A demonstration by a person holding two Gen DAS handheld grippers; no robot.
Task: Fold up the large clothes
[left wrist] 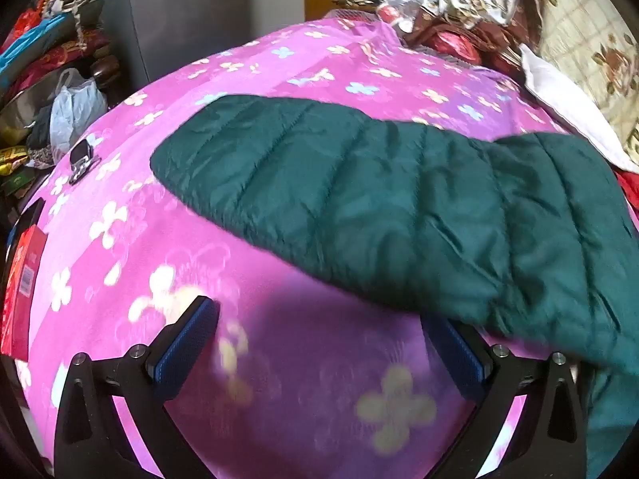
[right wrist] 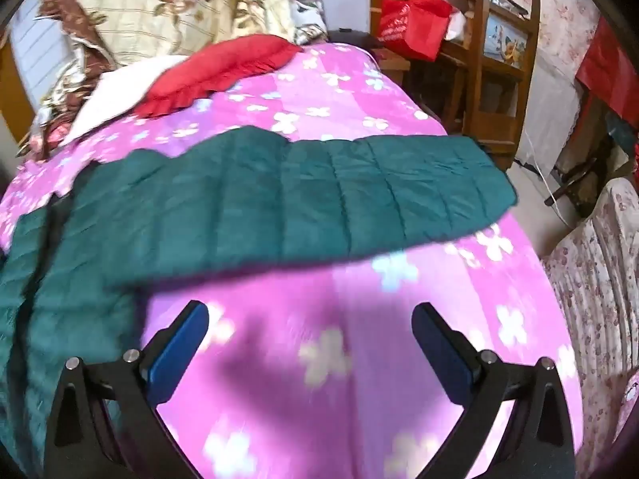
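Note:
A dark green quilted jacket lies spread on a bed with a pink flowered cover. In the left wrist view one sleeve stretches to the left and the body fills the right side. My left gripper is open and empty over the pink cover, its right finger just under the jacket's near edge. In the right wrist view the other sleeve of the jacket stretches to the right across the cover. My right gripper is open and empty, just in front of the sleeve.
A small dark object lies on the cover at the left. A red box sits at the bed's left edge. A red pillow and patterned bedding are piled at the head. A wooden chair and flowered sofa stand right.

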